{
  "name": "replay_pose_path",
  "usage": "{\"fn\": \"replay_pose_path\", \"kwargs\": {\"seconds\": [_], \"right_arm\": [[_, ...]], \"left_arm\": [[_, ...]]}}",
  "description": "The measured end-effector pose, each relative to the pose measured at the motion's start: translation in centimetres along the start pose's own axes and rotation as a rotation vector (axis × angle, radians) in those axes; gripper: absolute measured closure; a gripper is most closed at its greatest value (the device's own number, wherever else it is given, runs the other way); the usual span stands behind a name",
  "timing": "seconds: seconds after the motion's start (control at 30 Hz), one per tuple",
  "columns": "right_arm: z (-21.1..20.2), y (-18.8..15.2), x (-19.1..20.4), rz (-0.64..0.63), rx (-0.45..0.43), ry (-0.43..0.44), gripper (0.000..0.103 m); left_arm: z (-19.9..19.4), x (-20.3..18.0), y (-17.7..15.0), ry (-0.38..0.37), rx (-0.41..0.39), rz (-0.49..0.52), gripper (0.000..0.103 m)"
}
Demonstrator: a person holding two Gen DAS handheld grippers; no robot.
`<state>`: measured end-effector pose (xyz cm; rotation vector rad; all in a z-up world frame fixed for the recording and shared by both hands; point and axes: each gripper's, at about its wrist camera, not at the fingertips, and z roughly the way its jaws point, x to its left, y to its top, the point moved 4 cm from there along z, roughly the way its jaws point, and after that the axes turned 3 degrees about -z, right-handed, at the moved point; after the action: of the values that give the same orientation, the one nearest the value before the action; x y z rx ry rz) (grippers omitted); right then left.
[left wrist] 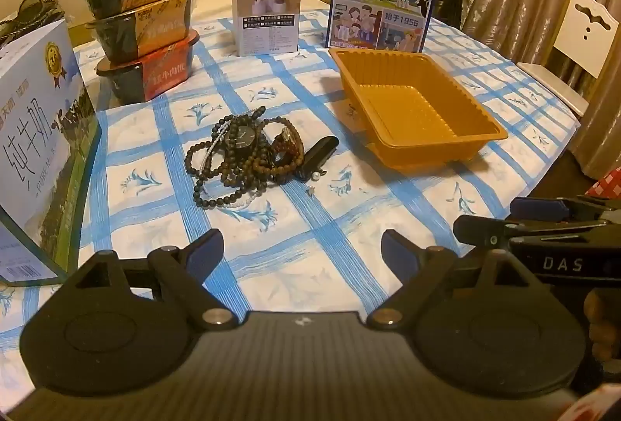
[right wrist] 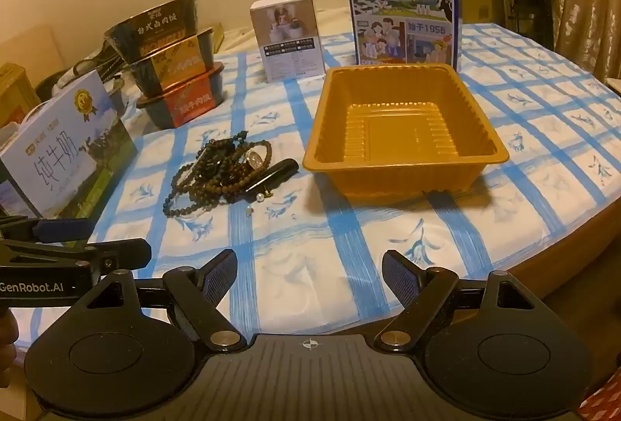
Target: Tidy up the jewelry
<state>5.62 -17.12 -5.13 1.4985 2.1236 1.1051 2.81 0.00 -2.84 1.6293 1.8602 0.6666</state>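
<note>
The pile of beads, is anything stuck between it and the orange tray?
Nothing visible blocks the way. Only bare checked tablecloth lies between the pile of beads and the empty orange tray. The small black case sits at the pile's tray-side edge.

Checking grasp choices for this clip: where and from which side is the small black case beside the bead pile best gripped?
Grip the black case across its narrow width near the free end that points toward the orange tray, coming from above on that side. It lies flat and elongated on the cloth, its other end against the tangled beads, so that end is clearest. Both grippers are open, holding nothing.
</note>
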Motion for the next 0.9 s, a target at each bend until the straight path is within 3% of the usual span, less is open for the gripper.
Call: {"fn": "replay_pose_path", "kwargs": {"seconds": [0.9], "right_arm": [[0.17,0.06,0.02,-0.002,0.002,0.0,0.021]], "left_arm": [[0.39,-0.05,-0.16,0.004,0.009,-0.006,0.016]]}}
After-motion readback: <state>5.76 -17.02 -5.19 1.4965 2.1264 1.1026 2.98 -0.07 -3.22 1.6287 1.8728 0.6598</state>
